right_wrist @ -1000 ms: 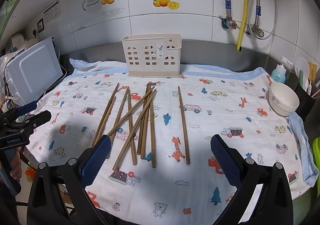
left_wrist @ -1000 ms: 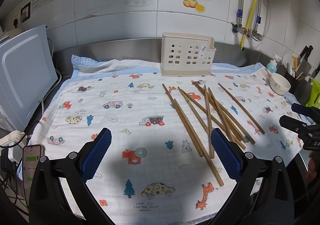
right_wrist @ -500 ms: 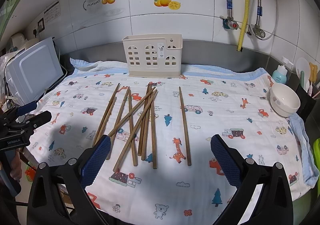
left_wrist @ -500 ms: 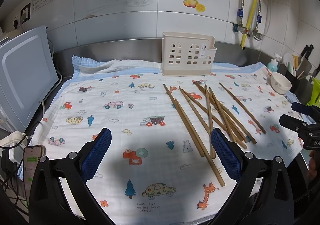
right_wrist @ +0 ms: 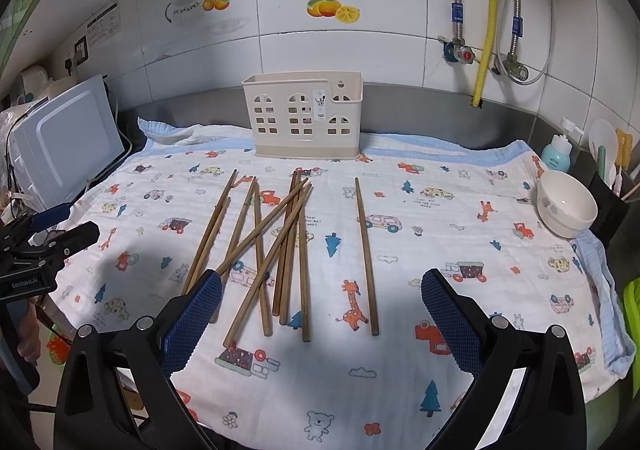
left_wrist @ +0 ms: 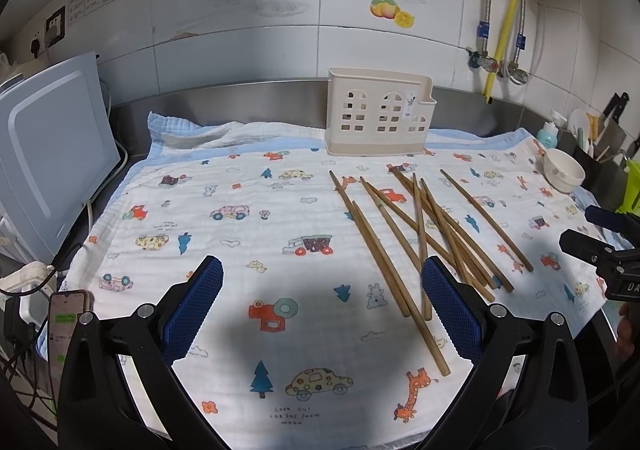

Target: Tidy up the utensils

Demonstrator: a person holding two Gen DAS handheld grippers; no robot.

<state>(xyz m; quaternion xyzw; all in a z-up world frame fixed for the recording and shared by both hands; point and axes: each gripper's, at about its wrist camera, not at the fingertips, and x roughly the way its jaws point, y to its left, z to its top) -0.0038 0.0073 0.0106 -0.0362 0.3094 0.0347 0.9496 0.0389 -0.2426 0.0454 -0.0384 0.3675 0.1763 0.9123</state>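
Change since a second ago: almost nothing; both views sit a touch lower and closer over the cloth, and the chopsticks lie in the same scatter as before.
Left gripper [left_wrist: 322, 304]: released, blue pads spread wide, nothing between them; it hovers over the near part of the cloth, just left of the chopstick pile.
Right gripper [right_wrist: 321, 314]: released too, pads wide apart and empty; the near ends of several chopsticks lie between and just ahead of its fingers.
Each seen from the other: the right gripper shows at the right edge of the left view, the left gripper at the left edge of the right view, both low beside the counter edge.
Chopsticks [right_wrist: 276, 246]: about ten plain brown wooden sticks, lying flat on the cloth in front of the holder; most form a loose crossed pile, some overlapping at angles.
Lone chopstick [right_wrist: 366, 254]: lies apart to the right of the pile, nearly straight toward the holder, touching no other stick.
Utensil holder [right_wrist: 304, 116]: cream plastic, upright, with window-shaped cutouts, at the far edge of the cloth against the steel backsplash; no chopsticks show inside it.
Cloth [left_wrist: 224, 234]: white with a cartoon print of cars, trees and giraffes and a blue border, covering the counter.
Bowl [right_wrist: 566, 206]: white, on the right side of the cloth, well apart from the chopsticks.
Appliance [left_wrist: 48, 170]: pale blue-grey, at the left of the counter.
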